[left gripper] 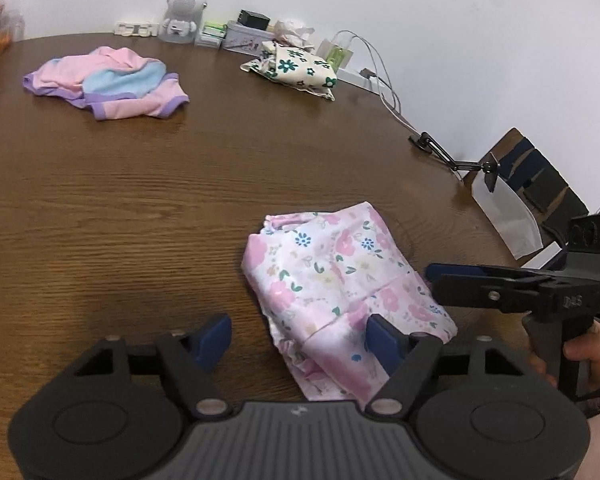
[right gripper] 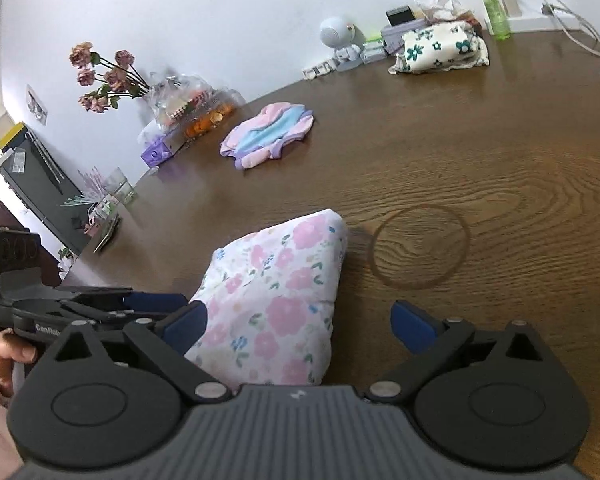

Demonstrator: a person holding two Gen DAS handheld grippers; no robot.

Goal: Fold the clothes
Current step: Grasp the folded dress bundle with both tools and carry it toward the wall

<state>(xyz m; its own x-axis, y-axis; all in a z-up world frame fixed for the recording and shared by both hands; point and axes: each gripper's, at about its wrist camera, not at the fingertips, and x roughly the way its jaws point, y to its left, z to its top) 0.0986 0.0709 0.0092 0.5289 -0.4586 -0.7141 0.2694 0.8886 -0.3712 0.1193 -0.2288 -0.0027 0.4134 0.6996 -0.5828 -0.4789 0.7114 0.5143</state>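
Between both spread claws, left claw [left gripper: 298, 336] and right claw [right gripper: 300, 320], lies the folded floral garment [left gripper: 340, 284].

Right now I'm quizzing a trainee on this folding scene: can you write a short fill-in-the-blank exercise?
1. The floral garment lies ____ on the table.
2. Both tools, left and right, are ____.
3. The pink and blue garment lies ____ near the wall.
4. The ring mark is on the ____.

Missing words: folded; open; crumpled; table
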